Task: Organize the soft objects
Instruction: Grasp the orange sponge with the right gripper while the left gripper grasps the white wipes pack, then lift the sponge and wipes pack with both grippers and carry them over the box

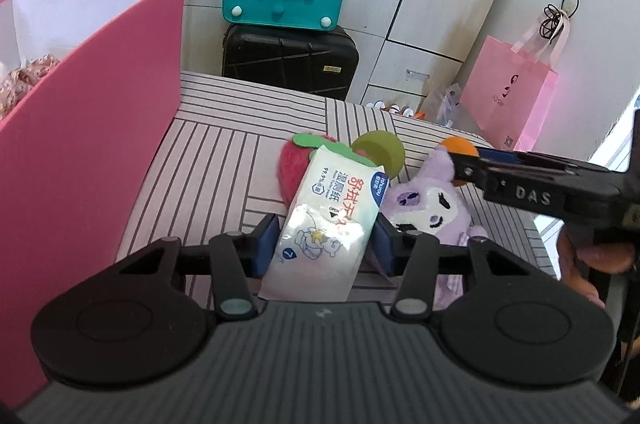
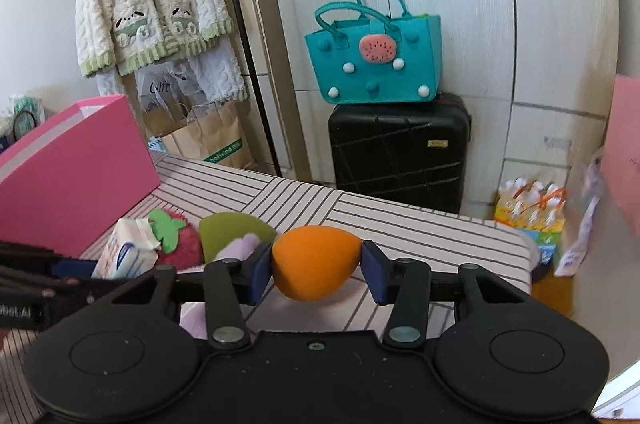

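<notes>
left tongs [image 1: 326, 244]: pads squeezing the wet-wipe pack [image 1: 324, 220] | right tongs [image 2: 316, 270]: clamped on the orange sponge [image 2: 314, 262] | both over the striped counter [image 1: 224, 160], beside the pink box [image 1: 88, 128]

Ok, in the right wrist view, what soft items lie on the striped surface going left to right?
White wipes pack → red strawberry plush → green sponge → orange sponge, the last sitting between the right tool's pads. The purple plush is mostly hidden, so I leave it out.

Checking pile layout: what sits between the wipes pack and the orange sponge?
The purple plush toy lies between the wipes pack and the orange sponge, seen in the left wrist view.
</notes>
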### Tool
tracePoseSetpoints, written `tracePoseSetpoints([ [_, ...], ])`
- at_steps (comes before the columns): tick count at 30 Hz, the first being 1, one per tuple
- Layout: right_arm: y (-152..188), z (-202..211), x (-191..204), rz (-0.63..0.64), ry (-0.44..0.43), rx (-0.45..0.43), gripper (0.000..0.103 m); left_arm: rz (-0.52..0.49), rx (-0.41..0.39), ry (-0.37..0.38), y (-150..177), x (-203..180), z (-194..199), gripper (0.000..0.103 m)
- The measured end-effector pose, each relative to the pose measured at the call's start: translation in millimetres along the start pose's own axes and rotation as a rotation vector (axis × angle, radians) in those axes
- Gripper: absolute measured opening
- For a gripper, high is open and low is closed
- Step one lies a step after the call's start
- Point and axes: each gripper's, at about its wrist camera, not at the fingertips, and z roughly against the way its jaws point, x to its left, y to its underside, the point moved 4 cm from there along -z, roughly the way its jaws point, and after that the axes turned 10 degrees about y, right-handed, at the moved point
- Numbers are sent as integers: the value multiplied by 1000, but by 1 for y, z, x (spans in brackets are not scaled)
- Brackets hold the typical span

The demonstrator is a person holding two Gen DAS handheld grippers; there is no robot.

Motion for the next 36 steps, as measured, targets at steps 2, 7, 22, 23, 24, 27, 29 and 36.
tracePoseSetpoints([
  [2, 1, 7, 2, 21, 24, -3, 53, -10, 5, -3, 1, -1, 2, 45],
  [7, 2, 24, 10, 126, 127, -5, 53, -30, 24, -12, 8, -8, 10, 42],
  [22, 15, 88, 37, 33, 108, 88, 53, -49, 64, 57, 34, -14, 54, 40],
  [23, 18, 92, 40, 34, 117, 92, 53, -55, 73, 56, 38, -14, 58, 40],
  [24, 21, 96, 44, 38, 123, 98, 53, -61, 82, 63, 41, -15, 62, 40],
  [27, 29, 106, 52, 36, 119, 119, 53, -65, 120, 93, 50, -17, 74, 40],
  [29, 34, 113, 57, 29, 108, 134, 53, -69, 135, 106, 54, -17, 83, 40],
  [36, 39, 141, 79, 48, 110, 128, 53, -36, 170, 195, 64, -15, 109, 40],
])
